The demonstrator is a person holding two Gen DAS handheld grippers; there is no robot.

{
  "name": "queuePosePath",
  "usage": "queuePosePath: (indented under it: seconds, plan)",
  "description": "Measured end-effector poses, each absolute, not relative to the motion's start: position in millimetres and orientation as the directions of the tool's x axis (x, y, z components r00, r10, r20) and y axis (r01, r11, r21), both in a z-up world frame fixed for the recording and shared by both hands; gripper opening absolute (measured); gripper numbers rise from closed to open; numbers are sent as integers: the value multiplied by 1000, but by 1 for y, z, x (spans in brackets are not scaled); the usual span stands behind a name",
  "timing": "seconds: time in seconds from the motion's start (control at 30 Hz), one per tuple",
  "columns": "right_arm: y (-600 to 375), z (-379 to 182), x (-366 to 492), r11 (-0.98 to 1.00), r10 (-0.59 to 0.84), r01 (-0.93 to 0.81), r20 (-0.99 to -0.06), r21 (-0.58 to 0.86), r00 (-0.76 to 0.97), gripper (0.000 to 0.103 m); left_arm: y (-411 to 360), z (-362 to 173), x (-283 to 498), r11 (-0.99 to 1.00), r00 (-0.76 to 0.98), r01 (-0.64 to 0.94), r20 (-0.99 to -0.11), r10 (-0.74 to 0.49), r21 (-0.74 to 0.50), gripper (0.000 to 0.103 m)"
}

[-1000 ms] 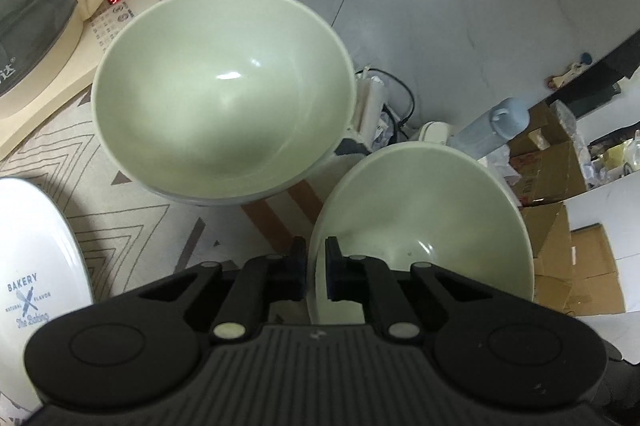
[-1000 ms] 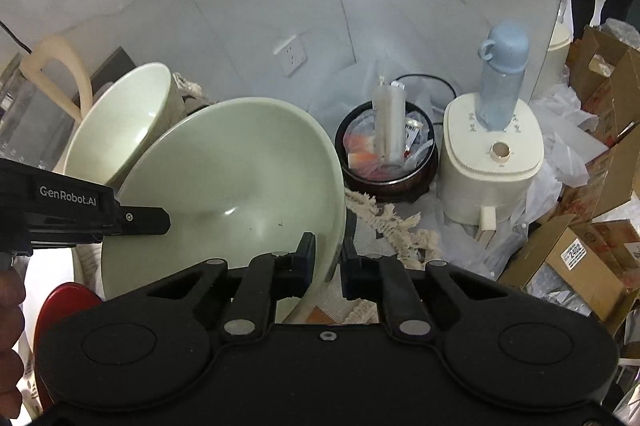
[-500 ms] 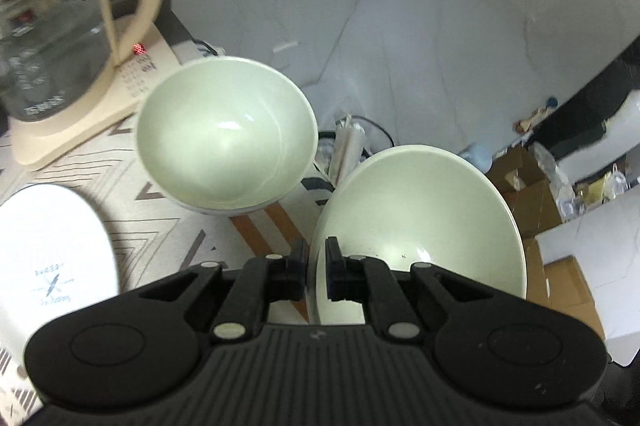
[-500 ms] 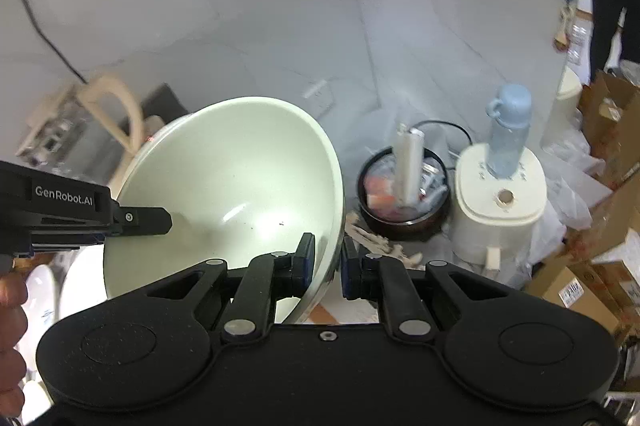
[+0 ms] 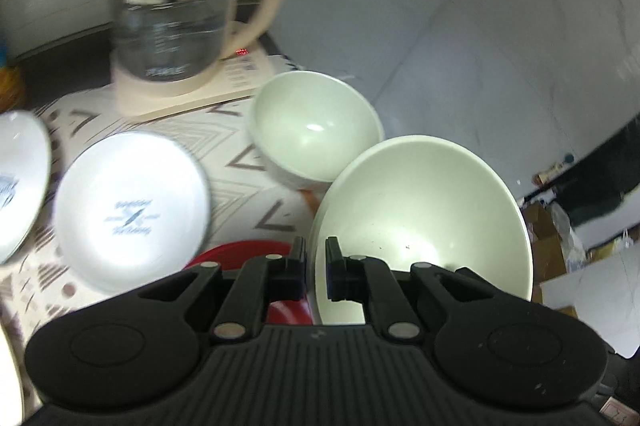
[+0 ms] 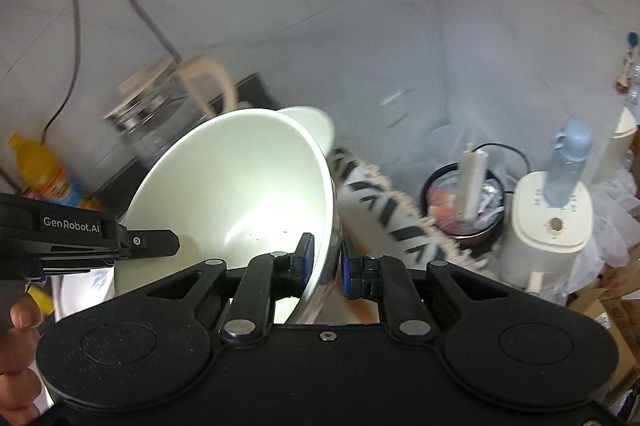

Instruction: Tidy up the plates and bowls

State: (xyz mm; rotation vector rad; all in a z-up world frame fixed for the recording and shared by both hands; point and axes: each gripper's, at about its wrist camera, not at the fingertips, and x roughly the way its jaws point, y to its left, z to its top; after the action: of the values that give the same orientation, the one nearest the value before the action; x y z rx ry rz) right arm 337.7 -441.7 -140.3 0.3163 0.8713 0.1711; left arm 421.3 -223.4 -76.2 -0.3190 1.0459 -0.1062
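Observation:
Both grippers hold one pale green bowl, tilted, above the table. My left gripper is shut on its left rim. My right gripper is shut on its right rim, and the bowl fills that view. A second pale green bowl stands on the patterned cloth behind it. A white plate with blue print lies at the left, with another white plate at the far left. A red plate lies under my left fingers.
A glass kettle with a cream handle stands on its base at the back. A yellow bottle stands by the wall. Right of the table, lower down, are a cream appliance with a blue bottle, a bin and cardboard boxes.
Both grippers have lifted the held bowl up and back from the second bowl. The views now show the kettle, the white plates and the red plate. The grips are unchanged.

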Motion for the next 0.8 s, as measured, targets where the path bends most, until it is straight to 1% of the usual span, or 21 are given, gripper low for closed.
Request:
queuePosePath:
  seconds: [0.17,0.47,0.8]
  plan:
    - [-417,-141,332,936,322,-90,-729,340,604,14,-194,-79,397,935,521,-143,-828,-208,-324,8]
    - [-388,-144,323,941,335,-165,-749,294,572,14,-164,-101,370,912,509,-221,-838,-194,-346,8]
    - [-386,-166,322,939,336,-126,-780,320,528,13,-164,-125,363,913,456,-230,-866,-203,-335,8]
